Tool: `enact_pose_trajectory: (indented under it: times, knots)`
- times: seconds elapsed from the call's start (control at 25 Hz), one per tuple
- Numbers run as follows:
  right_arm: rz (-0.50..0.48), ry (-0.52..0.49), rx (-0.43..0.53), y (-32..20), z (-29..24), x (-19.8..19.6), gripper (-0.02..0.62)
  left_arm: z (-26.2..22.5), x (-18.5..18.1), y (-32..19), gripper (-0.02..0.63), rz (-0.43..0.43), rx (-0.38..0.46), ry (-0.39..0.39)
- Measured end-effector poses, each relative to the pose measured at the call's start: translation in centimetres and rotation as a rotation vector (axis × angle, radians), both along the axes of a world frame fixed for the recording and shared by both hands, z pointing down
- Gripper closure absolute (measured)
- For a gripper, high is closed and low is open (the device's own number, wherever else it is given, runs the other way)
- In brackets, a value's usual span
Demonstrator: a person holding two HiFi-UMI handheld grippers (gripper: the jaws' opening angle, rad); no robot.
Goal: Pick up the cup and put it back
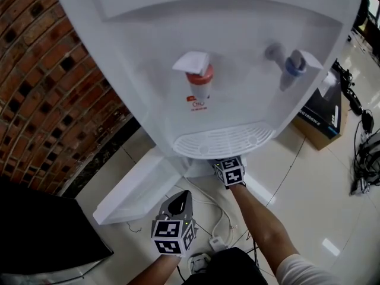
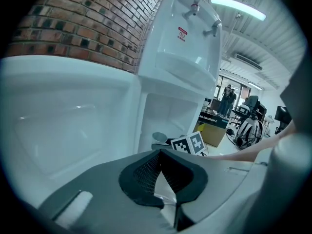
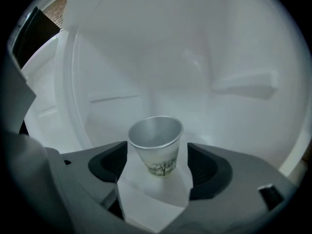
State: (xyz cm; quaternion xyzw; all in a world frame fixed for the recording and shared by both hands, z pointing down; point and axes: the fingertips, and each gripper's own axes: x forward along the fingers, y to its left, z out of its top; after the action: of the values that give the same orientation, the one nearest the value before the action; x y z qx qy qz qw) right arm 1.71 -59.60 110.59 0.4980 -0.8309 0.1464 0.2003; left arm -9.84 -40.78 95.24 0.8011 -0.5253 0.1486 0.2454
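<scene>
"Head view first: what was in it?"

"A white dispenser (image 1: 237,52) stood against a brick wall (image 1: 47,88), seen from steeply above. It had a red tap (image 1: 199,76) and a blue tap (image 1: 293,64) over a drip tray (image 1: 222,140). Below the tray, its door (image 1: 136,189) hung open over the pale floor (image 1: 309,183). A box (image 1: 323,114) sat on the floor to the dispenser's right."

"Where were the grippers?"

"The left gripper (image 1: 178,202) was held back over the floor, near the open door. The right gripper (image 3: 157,168) reached in under the tray, into the lower compartment. From above, only its marker cube (image 1: 230,171) and a bare forearm (image 1: 261,224) showed."

"And the cup?"

"Right gripper view showed the cup (image 3: 156,140) standing upright on the white floor of that compartment. It was silver inside, with a small tree print near its base. It stood between that gripper's fingers (image 3: 109,165), which were spread wide on either side and not pressing on it."

"Was the left one holding anything?"

"No. In the left gripper view its fingers (image 2: 141,172) were pressed together at the tips with nothing between them. Past them the cup's rim was just visible inside the compartment, beside the right gripper's cube."
</scene>
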Motion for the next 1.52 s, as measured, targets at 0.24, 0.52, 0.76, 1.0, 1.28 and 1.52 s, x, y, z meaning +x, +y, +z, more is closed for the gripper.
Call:
enact_pose_trajectory:
  times: [0.24, 0.52, 0.76, 1.0, 1.28, 1.52]
  knots:
    - [0.008, -0.043, 0.021, 4.1, -2.1, 1.1, 0.196, -0.8, -0.5, -0.3, 0.607, -0.019, 0.014, 0.011]
    - [-0.026, -0.071, 0.080, 12.0, -7.9, 3.4, 0.333, -4.1, -0.9, 0.0, 0.607, -0.016, 0.088, -0.017]
    - [0.049, -0.092, 0.119, 15.5, -13.8, 6.2, 0.581, -5.7, -2.4, 1.6, 0.607, -0.051, 0.116, 0.027]
    - [0.064, 0.012, 0.104, 17.8, -19.2, 7.4, 0.583, -9.3, -5.1, 2.3, 0.607, -0.125, 0.074, 0.048]
    - [0.043, 0.134, 0.025, 24.9, -30.3, 13.8, 0.583, -18.9, -3.0, 6.9, 0.607, -0.066, 0.005, -0.026]
    - [0.103, 0.055, -0.062, 31.3, -43.6, 16.3, 0.583, -30.8, -0.8, 12.2, 0.607, -0.104, -0.047, -0.004]
